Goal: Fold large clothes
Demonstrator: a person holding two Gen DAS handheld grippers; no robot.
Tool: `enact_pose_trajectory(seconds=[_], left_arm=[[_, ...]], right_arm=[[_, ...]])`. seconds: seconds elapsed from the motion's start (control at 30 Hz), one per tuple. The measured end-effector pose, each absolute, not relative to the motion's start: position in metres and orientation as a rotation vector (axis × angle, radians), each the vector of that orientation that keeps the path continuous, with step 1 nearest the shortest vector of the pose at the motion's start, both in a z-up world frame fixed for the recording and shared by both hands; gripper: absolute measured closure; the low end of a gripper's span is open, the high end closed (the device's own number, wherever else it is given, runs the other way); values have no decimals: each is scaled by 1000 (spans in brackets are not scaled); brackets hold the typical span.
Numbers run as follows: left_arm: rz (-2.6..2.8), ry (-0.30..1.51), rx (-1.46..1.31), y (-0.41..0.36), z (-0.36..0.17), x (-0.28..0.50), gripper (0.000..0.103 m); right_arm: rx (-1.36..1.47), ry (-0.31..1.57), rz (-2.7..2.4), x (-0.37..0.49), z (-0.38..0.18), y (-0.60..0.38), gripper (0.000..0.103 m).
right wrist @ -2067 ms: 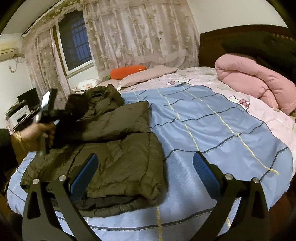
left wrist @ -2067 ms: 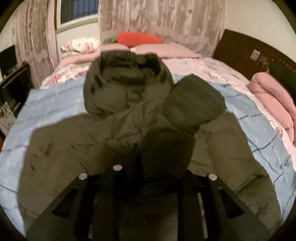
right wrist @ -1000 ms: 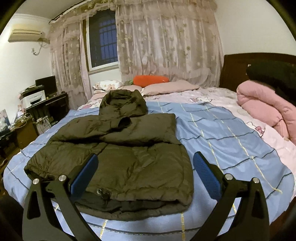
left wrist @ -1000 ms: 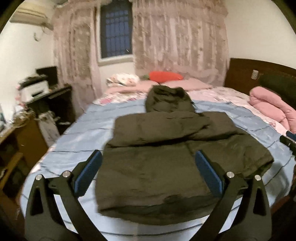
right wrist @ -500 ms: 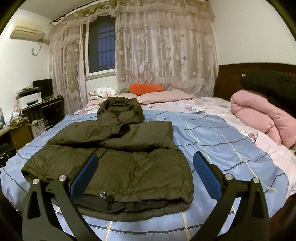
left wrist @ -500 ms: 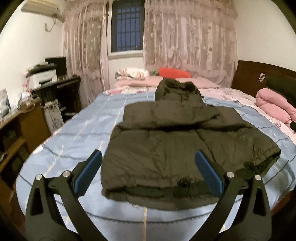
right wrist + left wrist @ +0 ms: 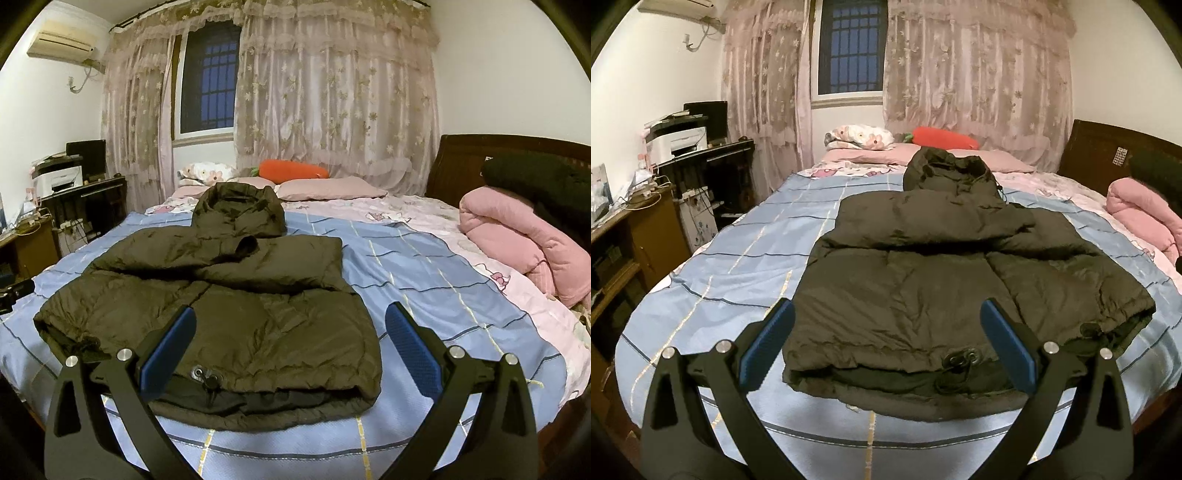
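Note:
A dark olive hooded puffer jacket (image 7: 945,280) lies flat on the blue checked bedsheet (image 7: 746,258), sleeves folded across its chest, hood toward the pillows, hem toward me. It also shows in the right wrist view (image 7: 229,302). My left gripper (image 7: 886,343) is open and empty, held back above the hem near the bed's foot. My right gripper (image 7: 288,347) is open and empty, also back from the hem, over the jacket's right half. A toggle cord (image 7: 207,376) hangs at the hem.
A rolled pink quilt (image 7: 524,243) and a dark garment (image 7: 535,177) lie at the right by the wooden headboard (image 7: 1108,151). Pillows and an orange cushion (image 7: 291,170) lie at the far end. A desk with a printer (image 7: 683,147) stands left of the bed.
My left gripper let go of the sleeve it held over the jacket and opened. Both grippers drew back toward the foot of the bed; the jacket lies still.

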State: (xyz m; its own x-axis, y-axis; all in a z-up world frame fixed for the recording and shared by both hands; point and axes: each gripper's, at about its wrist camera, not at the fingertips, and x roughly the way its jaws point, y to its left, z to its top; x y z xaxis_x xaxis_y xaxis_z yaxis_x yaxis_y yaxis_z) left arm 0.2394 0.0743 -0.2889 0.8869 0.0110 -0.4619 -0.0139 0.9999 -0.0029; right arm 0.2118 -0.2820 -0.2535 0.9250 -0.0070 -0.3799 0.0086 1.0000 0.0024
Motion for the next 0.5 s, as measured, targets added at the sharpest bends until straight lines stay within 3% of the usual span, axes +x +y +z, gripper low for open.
enact_pose_trajectory(seconds=[0.5], left_arm=[[-13, 485, 19, 63, -293, 243, 2]], right_arm=[[-6, 408, -10, 213, -260, -287, 1]])
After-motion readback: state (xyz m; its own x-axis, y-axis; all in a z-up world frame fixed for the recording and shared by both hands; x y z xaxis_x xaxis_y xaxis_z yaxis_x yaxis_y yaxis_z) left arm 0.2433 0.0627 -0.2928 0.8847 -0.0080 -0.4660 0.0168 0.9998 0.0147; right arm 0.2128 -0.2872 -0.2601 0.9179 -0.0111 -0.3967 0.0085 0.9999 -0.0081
